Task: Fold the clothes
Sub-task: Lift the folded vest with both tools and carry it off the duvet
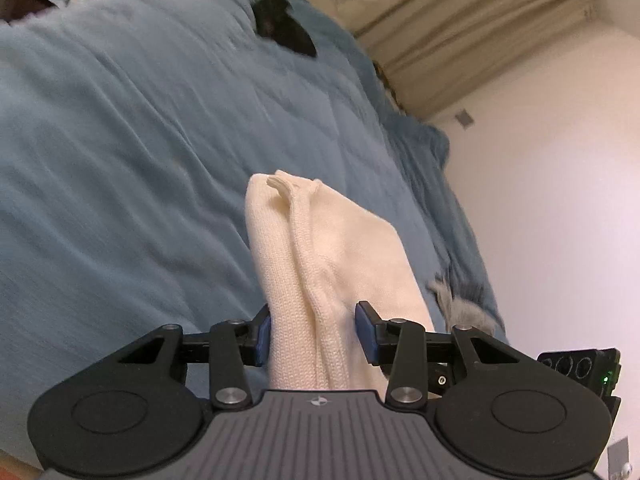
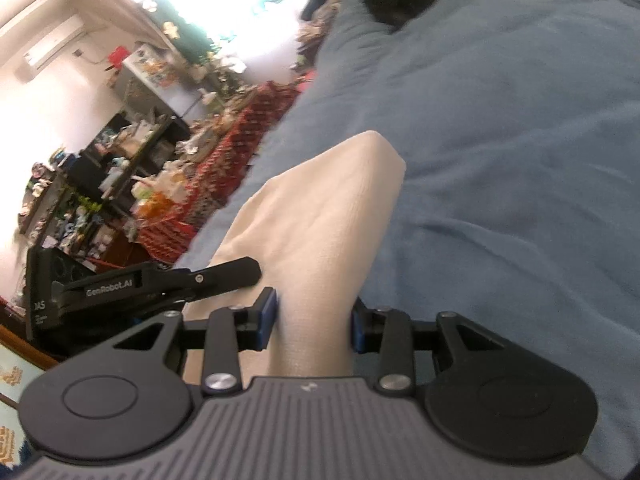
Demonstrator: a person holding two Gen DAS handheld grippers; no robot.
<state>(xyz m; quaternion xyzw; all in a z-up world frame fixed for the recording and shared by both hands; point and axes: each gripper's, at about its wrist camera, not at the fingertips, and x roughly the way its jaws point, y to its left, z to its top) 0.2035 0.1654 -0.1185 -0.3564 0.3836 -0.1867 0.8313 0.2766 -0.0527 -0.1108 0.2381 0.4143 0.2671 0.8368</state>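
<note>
The left gripper (image 1: 316,334) and right gripper (image 2: 314,320) are each pinching the cream garment (image 1: 320,248) in their jaws above the bed (image 1: 120,140). Folding is looking barely underway; laying it flat is remaining.

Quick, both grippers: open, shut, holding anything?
Left gripper: shut on the cream garment.
Right gripper: shut on the same garment.

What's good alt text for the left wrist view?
The left gripper clamps a bunched cream knit garment above a blue bedspread. A black item lies farther up the bed, with beige curtains beyond.
</note>
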